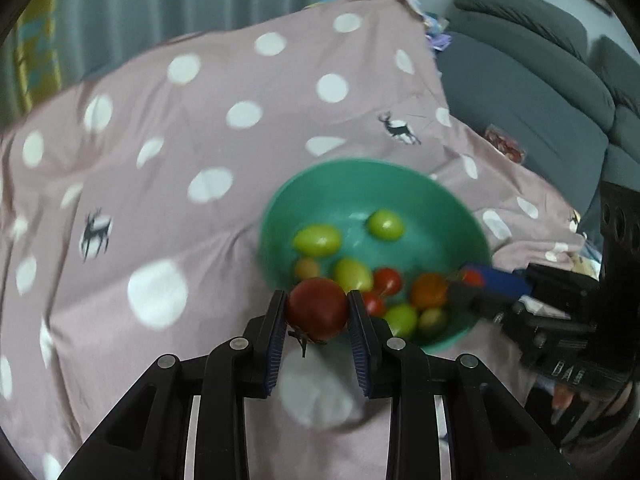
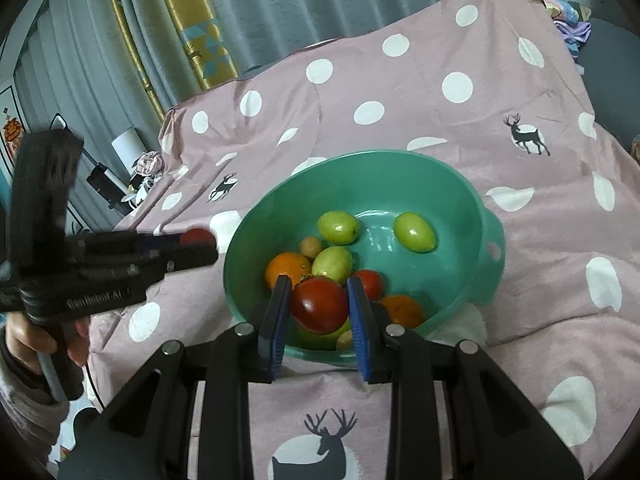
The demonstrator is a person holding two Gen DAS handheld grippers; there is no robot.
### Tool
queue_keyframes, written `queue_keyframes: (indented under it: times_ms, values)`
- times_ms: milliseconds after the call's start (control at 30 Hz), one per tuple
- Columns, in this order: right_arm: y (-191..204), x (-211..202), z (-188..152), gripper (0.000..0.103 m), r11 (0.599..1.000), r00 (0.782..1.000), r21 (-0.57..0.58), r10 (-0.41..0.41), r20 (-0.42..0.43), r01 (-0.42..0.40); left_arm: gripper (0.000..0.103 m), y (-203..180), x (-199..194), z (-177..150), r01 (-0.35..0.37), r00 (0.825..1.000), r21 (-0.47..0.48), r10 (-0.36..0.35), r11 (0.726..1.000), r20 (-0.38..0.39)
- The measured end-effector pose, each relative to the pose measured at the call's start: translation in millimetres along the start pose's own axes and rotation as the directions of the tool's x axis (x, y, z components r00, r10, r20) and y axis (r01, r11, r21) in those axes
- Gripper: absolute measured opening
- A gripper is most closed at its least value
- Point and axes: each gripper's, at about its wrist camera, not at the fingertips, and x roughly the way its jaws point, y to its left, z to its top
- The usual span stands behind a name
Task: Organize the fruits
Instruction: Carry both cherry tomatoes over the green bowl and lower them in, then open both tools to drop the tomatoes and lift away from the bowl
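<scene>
A teal bowl (image 2: 360, 158) sits on a pink dotted cloth and holds several fruits: green ones (image 2: 338, 227), oranges (image 2: 288, 268), a small red tomato (image 2: 370, 284). My right gripper (image 2: 318, 284) is shut on a large red tomato (image 2: 320, 306) over the bowl's near rim. In the left wrist view, my left gripper (image 1: 317, 298) is shut on another red tomato (image 1: 318, 310), stem hanging down, above the bowl's (image 1: 340, 166) left near edge. Each gripper also shows in the other's view: the left gripper (image 2: 200, 246) left of the bowl, the right gripper (image 1: 460, 282) at the bowl's right side.
The pink cloth (image 2: 460, 128) with white dots and deer covers the whole surface and drops off at the far edge. A grey sofa (image 1: 540, 72) stands at the right, curtains (image 2: 280, 8) behind. A person's hand (image 2: 24, 340) holds the left gripper's handle.
</scene>
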Motion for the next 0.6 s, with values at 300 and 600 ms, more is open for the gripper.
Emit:
queue_keyframes:
  times_ms: [300, 600]
  values:
    - [-12, -4, 1, 0.029, 0.998, 0.998, 0.004, -0.055, -0.001, 0.055, 0.030, -38, 38, 16, -0.027, 0.996, 0.103, 0.035, 0.994, -0.077]
    - [-18, -1, 0, 0.030, 0.998, 0.998, 0.006, -0.068, -0.008, 0.068, 0.030, -45, 51, 14, -0.062, 0.991, 0.129, 0.076, 0.990, -0.114]
